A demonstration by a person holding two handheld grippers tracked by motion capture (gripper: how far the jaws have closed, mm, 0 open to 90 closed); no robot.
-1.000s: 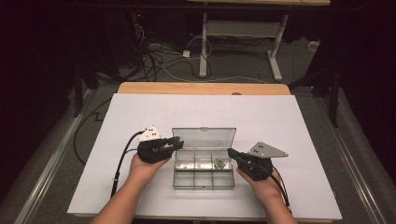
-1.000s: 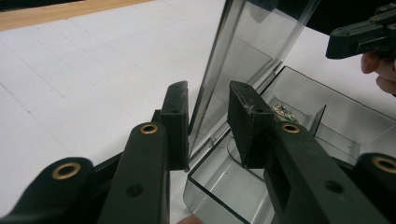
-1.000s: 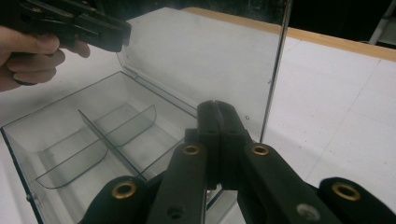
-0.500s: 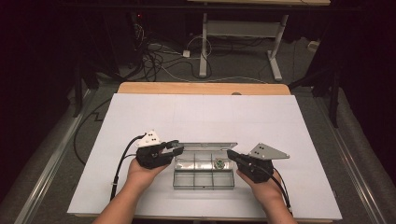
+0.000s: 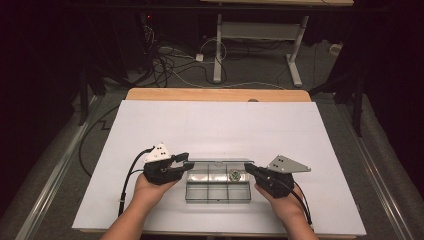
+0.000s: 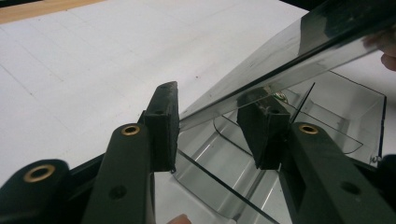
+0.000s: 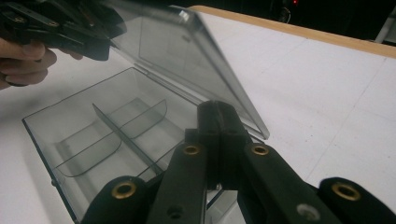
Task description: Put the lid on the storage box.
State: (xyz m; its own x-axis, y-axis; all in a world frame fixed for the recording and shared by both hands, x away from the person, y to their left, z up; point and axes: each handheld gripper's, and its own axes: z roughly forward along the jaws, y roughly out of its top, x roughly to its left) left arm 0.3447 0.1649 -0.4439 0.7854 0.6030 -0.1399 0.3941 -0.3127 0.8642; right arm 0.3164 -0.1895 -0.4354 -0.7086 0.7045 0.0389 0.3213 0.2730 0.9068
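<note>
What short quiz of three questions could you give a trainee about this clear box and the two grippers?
1. True or false: the lid of the clear box is fully shut.
2. Which gripper has the lid's edge between its jaws? A: left gripper. B: right gripper.
3. Fill in: the right gripper's jaws are ____.

Key:
1. False; the lid stands partly raised over the box.
2. A; its jaws have just been opening, with the lid's edge between them.
3. Shut.

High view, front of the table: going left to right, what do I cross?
Black cable → left claw at the lid's corner → clear plastic compartment box → right claw, jaws shut, at the box's right end → grey three-cornered plate
</note>
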